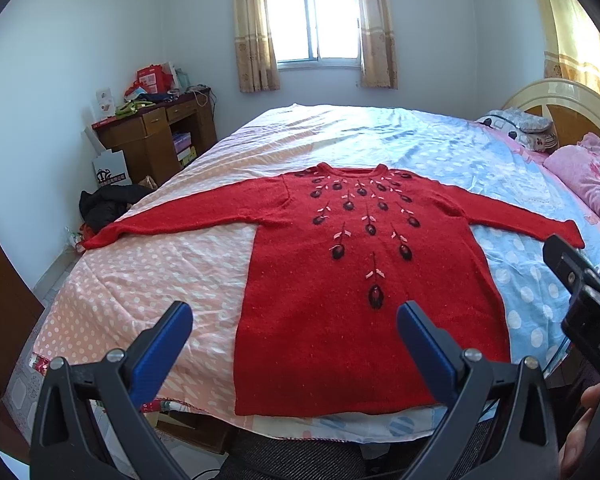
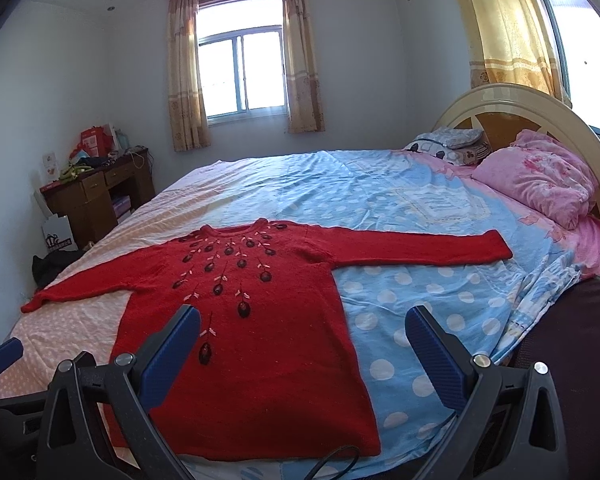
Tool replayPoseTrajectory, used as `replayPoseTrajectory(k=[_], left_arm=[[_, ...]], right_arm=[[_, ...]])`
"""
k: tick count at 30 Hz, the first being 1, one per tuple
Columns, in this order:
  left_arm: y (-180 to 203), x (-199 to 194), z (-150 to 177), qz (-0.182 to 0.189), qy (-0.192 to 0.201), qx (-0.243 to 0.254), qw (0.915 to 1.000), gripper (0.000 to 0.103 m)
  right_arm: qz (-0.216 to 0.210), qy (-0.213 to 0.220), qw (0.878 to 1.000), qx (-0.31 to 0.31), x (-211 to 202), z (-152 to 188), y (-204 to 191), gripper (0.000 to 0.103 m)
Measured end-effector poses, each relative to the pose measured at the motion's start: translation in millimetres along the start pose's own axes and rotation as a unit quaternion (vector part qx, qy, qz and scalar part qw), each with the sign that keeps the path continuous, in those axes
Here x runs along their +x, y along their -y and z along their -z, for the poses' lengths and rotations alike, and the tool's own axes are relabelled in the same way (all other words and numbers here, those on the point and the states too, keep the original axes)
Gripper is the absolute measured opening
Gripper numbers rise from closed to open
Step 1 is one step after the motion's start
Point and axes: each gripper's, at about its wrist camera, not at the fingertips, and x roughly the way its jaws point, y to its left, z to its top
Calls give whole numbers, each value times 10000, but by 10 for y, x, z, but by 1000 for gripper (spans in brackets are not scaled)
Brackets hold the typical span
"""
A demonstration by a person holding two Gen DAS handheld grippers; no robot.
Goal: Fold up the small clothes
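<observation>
A red sweater lies flat, sleeves spread, near the bed's near edge, untouched, while the left gripper and right gripper hover wide open and empty, so folding seemingly starts by pinching a sleeve.

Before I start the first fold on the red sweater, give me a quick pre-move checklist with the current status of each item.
1. Red sweater lying flat, front up, on the bed: ok.
2. Both sleeves spread out to the sides, left sleeve and right sleeve: ok.
3. Left hand-held gripper open and holding nothing: ok.
4. Right hand-held gripper open and holding nothing: ok.
5. Nothing lying on top of the sweater: ok.
6. Hem fully on the bed, not hanging over the near edge: cannot tell, the grippers hide part of it.
</observation>
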Motion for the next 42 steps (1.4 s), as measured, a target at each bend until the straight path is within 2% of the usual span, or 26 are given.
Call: replayPoseTrajectory(k=[12, 28, 33, 37, 42], left_arm=[[20, 5, 23, 6, 6, 38, 10000, 103], [-13, 51, 0, -19, 30, 12, 10000, 103], [-20, 199, -44, 6, 111, 56, 9999, 103], [5, 379, -127, 168, 137, 111, 9997, 103], [32, 761, -356, 194, -28, 184, 9996, 103]], right_arm=[[17, -228, 9997, -50, 102, 23, -20, 102], [119, -210, 9997, 43, 134, -5, 55, 102], [394, -190, 9990, 90, 251, -62, 178, 102], [693, -253, 9971, 211, 441, -150, 352, 102], [1019, -417, 9936, 239, 799, -270, 584, 102]])
